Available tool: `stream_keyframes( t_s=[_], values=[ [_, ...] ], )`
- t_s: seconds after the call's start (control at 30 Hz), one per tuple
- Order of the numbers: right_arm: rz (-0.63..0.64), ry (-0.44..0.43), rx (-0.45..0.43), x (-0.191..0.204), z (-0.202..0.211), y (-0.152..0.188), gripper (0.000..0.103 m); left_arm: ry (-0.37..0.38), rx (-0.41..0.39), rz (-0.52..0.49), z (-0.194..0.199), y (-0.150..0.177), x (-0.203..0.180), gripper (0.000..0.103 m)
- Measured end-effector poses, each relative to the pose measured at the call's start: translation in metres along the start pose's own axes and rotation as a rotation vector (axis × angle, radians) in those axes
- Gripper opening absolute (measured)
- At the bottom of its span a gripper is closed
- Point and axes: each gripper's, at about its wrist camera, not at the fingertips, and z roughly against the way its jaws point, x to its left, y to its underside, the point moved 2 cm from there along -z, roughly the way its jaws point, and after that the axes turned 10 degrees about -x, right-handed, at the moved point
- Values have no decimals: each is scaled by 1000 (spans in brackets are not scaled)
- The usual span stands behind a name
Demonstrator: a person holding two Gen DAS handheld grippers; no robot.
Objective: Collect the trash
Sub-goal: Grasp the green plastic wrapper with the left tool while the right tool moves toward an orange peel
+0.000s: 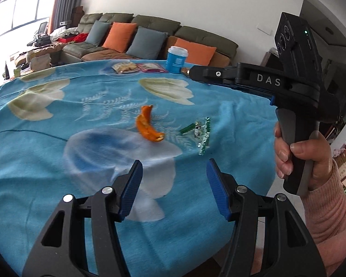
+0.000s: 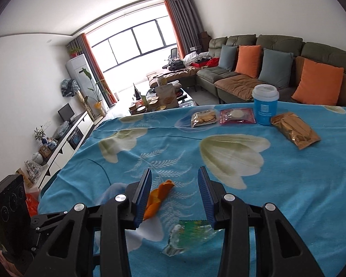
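While both grippers hang over the blue flowered cloth, nothing sits between either pair of pads. Left gripper: jaws fairly wide, empty. Right gripper: jaws narrower but apart, empty; in the left view it shows from the side, held by a hand in a pink sleeve.

Containers: a blue cup with white lid stands upright at the far edge of the cloth; lid on, contents hidden. Beside it lie a clear pack of biscuits, a red-edged packet holding a pale round item, and a sealed gold foil bag, contents unseen.

Trash: an orange peel lies mid-cloth, just beside a crumpled green-and-clear wrapper. In the right view the peel is partly hidden behind the left pad, and the wrapper lies below the jaws, blurred, its print unreadable.

Sofa with cushions stands behind the table.
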Motion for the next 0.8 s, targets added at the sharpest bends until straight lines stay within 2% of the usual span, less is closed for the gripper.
stream_keyframes(
  t_s=[0.2,0.33,0.43,0.5,0.57,0.8],
  values=[
    [-32,4,1,-17,2,3,39,51,43,-5,-33,-13,-21,55],
    [-42,1,10,-21,4,7,39,61,78,-1,-55,-18,-30,48],
    [-53,0,13,-24,2,9,39,64,96,-2,-66,-20,-34,40],
    [-61,-1,15,-27,1,10,39,65,109,2,-73,-20,-33,28],
    [-67,-2,18,-29,-1,11,39,68,122,9,-78,-20,-32,21],
    [-74,-16,34,-28,-4,15,39,86,96,6,-67,-17,-26,19]
  ],
)
